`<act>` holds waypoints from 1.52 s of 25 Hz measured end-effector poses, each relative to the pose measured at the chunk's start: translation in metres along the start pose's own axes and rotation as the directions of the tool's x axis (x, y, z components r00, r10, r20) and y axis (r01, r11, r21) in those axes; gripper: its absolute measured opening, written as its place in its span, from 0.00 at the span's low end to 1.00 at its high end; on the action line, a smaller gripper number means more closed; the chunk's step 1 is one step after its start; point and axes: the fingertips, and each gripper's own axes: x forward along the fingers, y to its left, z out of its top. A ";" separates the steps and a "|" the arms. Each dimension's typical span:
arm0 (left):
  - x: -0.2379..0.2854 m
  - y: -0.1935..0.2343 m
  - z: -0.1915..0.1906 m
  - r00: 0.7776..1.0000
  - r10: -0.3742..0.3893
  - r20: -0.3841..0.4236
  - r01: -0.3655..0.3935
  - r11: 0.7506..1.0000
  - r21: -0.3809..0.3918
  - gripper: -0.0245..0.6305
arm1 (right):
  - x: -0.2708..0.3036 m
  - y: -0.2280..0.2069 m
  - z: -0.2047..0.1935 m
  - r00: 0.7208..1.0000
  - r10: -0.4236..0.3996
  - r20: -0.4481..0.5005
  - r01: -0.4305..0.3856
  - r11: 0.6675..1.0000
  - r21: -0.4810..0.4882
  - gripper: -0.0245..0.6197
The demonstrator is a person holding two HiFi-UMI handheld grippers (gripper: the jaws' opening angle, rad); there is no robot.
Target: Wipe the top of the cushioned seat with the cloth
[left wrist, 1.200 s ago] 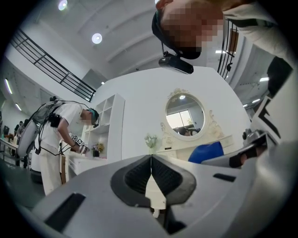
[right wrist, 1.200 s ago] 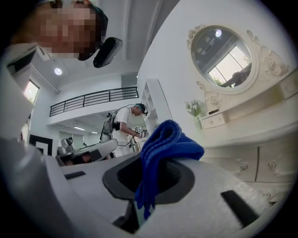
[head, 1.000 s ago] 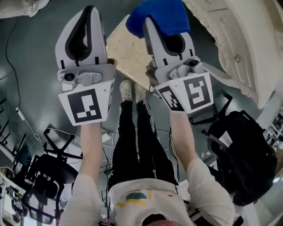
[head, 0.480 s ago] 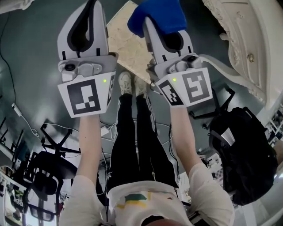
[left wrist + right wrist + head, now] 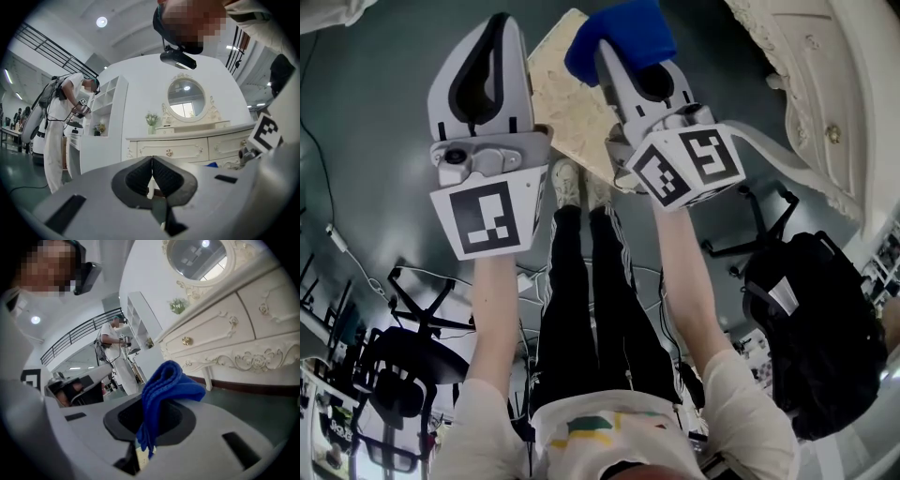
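In the head view the cushioned seat (image 5: pixel 565 89) is a beige square pad on the floor, beyond both grippers and just past the person's shoes. A blue cloth (image 5: pixel 622 39) is bunched over its far right corner, with my right gripper (image 5: pixel 614 52) shut on it. The right gripper view shows the cloth (image 5: pixel 165 389) folded and sticking up from between the pads of that gripper (image 5: pixel 149 420). My left gripper (image 5: pixel 495 33) hangs over the grey floor left of the seat. Its jaws (image 5: pixel 152 176) are shut with nothing between them.
A white carved dresser (image 5: pixel 825 103) runs along the right, its oval mirror (image 5: pixel 186 98) showing in the left gripper view. A black backpack (image 5: pixel 816 328) lies at lower right and a black office chair (image 5: pixel 403 366) at lower left. Another person (image 5: pixel 56 122) stands by white shelves (image 5: pixel 105 126).
My right gripper has turned and swung left with the blue cloth, which now sits over the seat's far corner. The left gripper has barely moved.
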 end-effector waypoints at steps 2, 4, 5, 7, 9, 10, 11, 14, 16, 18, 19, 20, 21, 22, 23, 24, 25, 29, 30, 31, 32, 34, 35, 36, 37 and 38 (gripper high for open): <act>0.003 0.001 -0.005 1.000 0.003 -0.011 -0.003 1.000 -0.004 0.04 | 0.015 -0.011 -0.014 0.999 -0.001 -0.049 0.006 0.996 0.091 0.10; 0.005 0.005 -0.010 1.000 0.014 -0.021 -0.014 1.000 -0.014 0.04 | 0.033 -0.020 -0.031 0.994 0.012 -0.105 0.008 0.982 0.188 0.10; 0.007 0.007 -0.011 1.000 0.024 -0.019 -0.025 0.999 -0.021 0.04 | 0.042 -0.024 -0.041 0.991 0.021 -0.134 0.010 0.973 0.232 0.10; 0.012 0.013 -0.012 0.999 0.046 -0.012 -0.046 0.998 -0.038 0.04 | 0.060 -0.029 -0.061 0.981 0.048 -0.190 0.013 0.951 0.309 0.10; 0.014 0.015 -0.015 0.998 0.051 -0.019 -0.052 0.998 -0.046 0.04 | 0.076 -0.032 -0.078 0.969 0.072 -0.235 0.020 0.929 0.369 0.10; 0.014 0.016 -0.018 0.998 0.052 -0.027 -0.053 0.997 -0.049 0.04 | 0.082 -0.035 -0.085 0.964 0.074 -0.253 0.031 0.920 0.390 0.10; 0.013 0.017 -0.021 0.998 0.052 -0.036 -0.054 0.997 -0.054 0.04 | 0.088 -0.038 -0.092 0.960 0.072 -0.271 0.046 0.913 0.406 0.10; 0.010 0.018 -0.033 0.996 0.050 -0.067 -0.054 0.997 -0.062 0.04 | 0.102 -0.048 -0.107 0.948 0.069 -0.311 0.082 0.890 0.447 0.10; 0.006 0.017 -0.043 0.995 0.031 -0.094 -0.036 0.998 -0.051 0.04 | 0.109 -0.055 -0.115 0.940 0.071 -0.335 0.104 0.873 0.476 0.10; 0.004 0.016 -0.050 0.993 0.018 -0.113 -0.023 0.999 -0.044 0.04 | 0.115 -0.062 -0.120 0.933 0.067 -0.355 0.129 0.855 0.502 0.10; 0.004 0.017 -0.052 0.993 0.017 -0.117 -0.023 0.999 -0.045 0.04 | 0.117 -0.065 -0.122 0.929 0.063 -0.364 0.143 0.847 0.512 0.10; 0.003 0.017 -0.052 0.993 0.018 -0.119 -0.024 0.999 -0.047 0.04 | 0.119 -0.068 -0.124 0.925 0.058 -0.374 0.158 0.839 0.520 0.10; 0.003 0.018 -0.052 0.993 0.020 -0.120 -0.026 0.998 -0.048 0.04 | 0.120 -0.070 -0.126 0.921 0.053 -0.385 0.172 0.832 0.527 0.10; 0.003 0.018 -0.052 0.992 0.021 -0.121 -0.027 0.998 -0.050 0.04 | 0.120 -0.073 -0.127 0.917 0.049 -0.396 0.185 0.827 0.532 0.10; 0.003 0.018 -0.051 0.992 0.022 -0.122 -0.028 0.998 -0.050 0.04 | 0.120 -0.075 -0.129 0.912 0.047 -0.407 0.195 0.823 0.533 0.10; 0.002 0.017 -0.052 0.992 0.021 -0.124 -0.028 0.998 -0.050 0.04 | 0.119 -0.077 -0.131 0.907 0.046 -0.418 0.203 0.823 0.530 0.10; 0.001 0.017 -0.053 0.992 0.020 -0.126 -0.026 0.998 -0.049 0.04 | 0.119 -0.078 -0.134 0.901 0.045 -0.431 0.208 0.827 0.523 0.10; 0.001 0.017 -0.057 0.991 0.012 -0.132 -0.018 0.999 -0.042 0.04 | 0.119 -0.080 -0.143 0.878 0.045 -0.476 0.226 0.839 0.495 0.10; 0.001 0.016 -0.058 0.991 0.011 -0.134 -0.017 0.999 -0.043 0.04 | 0.118 -0.082 -0.143 0.875 0.043 -0.482 0.230 0.839 0.493 0.10; 0.001 0.015 -0.058 0.991 0.009 -0.135 -0.015 0.999 -0.044 0.04 | 0.117 -0.083 -0.143 0.873 0.041 -0.486 0.234 0.840 0.490 0.10; 0.001 0.013 -0.058 0.991 0.006 -0.136 -0.012 0.999 -0.043 0.04 | 0.115 -0.084 -0.143 0.871 0.038 -0.490 0.237 0.841 0.487 0.10; 0.001 0.009 -0.057 0.990 -0.003 -0.140 -0.001 0.999 -0.033 0.04 | 0.110 -0.087 -0.144 0.867 0.032 -0.497 0.240 0.848 0.473 0.10; 0.001 0.008 -0.056 0.990 -0.008 -0.140 0.004 1.000 -0.028 0.04 | 0.106 -0.088 -0.144 0.865 0.029 -0.501 0.241 0.852 0.465 0.10; 0.002 0.006 -0.055 0.991 -0.010 -0.137 0.006 1.000 -0.026 0.04 | 0.102 -0.090 -0.144 0.863 0.026 -0.505 0.241 0.857 0.456 0.10; 0.003 0.006 -0.053 0.992 -0.006 -0.128 0.002 1.000 -0.030 0.04 | 0.099 -0.091 -0.145 0.860 0.023 -0.510 0.242 0.861 0.446 0.10; 0.006 0.005 -0.050 0.993 0.001 -0.117 -0.005 0.999 -0.037 0.04 | 0.094 -0.092 -0.145 0.856 0.018 -0.516 0.244 0.867 0.434 0.10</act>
